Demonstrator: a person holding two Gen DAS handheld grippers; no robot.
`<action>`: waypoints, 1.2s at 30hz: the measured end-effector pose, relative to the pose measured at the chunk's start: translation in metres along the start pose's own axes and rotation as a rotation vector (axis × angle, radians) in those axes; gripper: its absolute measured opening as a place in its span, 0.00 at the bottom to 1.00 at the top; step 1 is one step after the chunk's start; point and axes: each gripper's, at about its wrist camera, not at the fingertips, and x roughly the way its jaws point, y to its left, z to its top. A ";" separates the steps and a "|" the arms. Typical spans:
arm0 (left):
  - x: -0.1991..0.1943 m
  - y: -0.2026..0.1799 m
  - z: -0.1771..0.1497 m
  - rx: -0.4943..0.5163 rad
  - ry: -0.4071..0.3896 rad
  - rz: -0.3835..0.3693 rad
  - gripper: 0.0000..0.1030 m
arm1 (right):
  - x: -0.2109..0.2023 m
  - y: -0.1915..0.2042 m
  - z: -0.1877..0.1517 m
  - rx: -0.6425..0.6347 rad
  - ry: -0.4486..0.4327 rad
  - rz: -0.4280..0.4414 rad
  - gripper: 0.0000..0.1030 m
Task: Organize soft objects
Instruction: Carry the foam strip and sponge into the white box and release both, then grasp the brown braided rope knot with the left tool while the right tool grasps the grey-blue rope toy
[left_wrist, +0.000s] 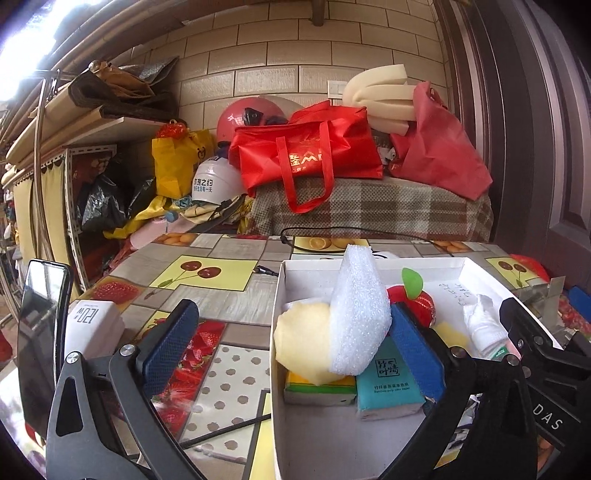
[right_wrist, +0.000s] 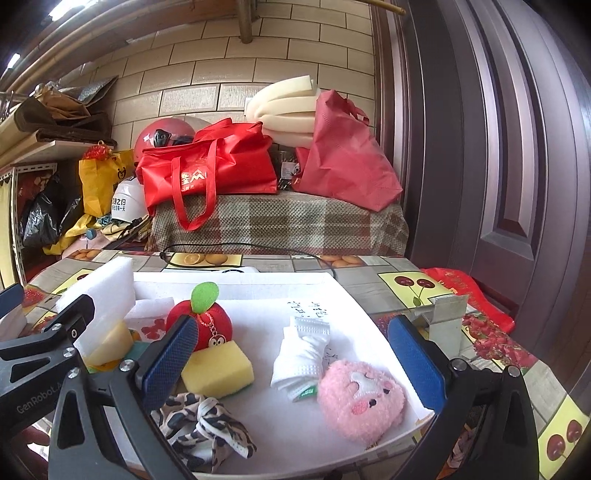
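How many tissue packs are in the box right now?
2. A green and yellow tissue pack under the yellow foam, and a teal tissue pack beside it, both near the box's left wall. Others may be hidden.

Red tote bag (left_wrist: 306, 155) on plaid-covered bench (left_wrist: 369, 210), red helmet (left_wrist: 240, 118), yellow bag (left_wrist: 177, 162), fruit-print tablecloth (left_wrist: 207, 273)

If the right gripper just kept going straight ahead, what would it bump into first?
Probably the pink plush toy, lying in the white box between the open right gripper fingers; the folded white cloth sits just behind. Depth is hard to judge, so it might pass above them.
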 end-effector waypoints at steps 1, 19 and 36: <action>-0.003 0.001 -0.001 -0.001 -0.001 0.000 1.00 | -0.002 -0.001 -0.001 0.002 0.000 0.001 1.00; -0.063 -0.029 -0.025 0.134 0.080 -0.311 1.00 | -0.063 -0.080 -0.028 0.038 0.069 -0.008 1.00; -0.043 -0.172 -0.064 0.427 0.477 -0.527 0.99 | 0.001 -0.132 -0.063 -0.018 0.560 0.003 0.65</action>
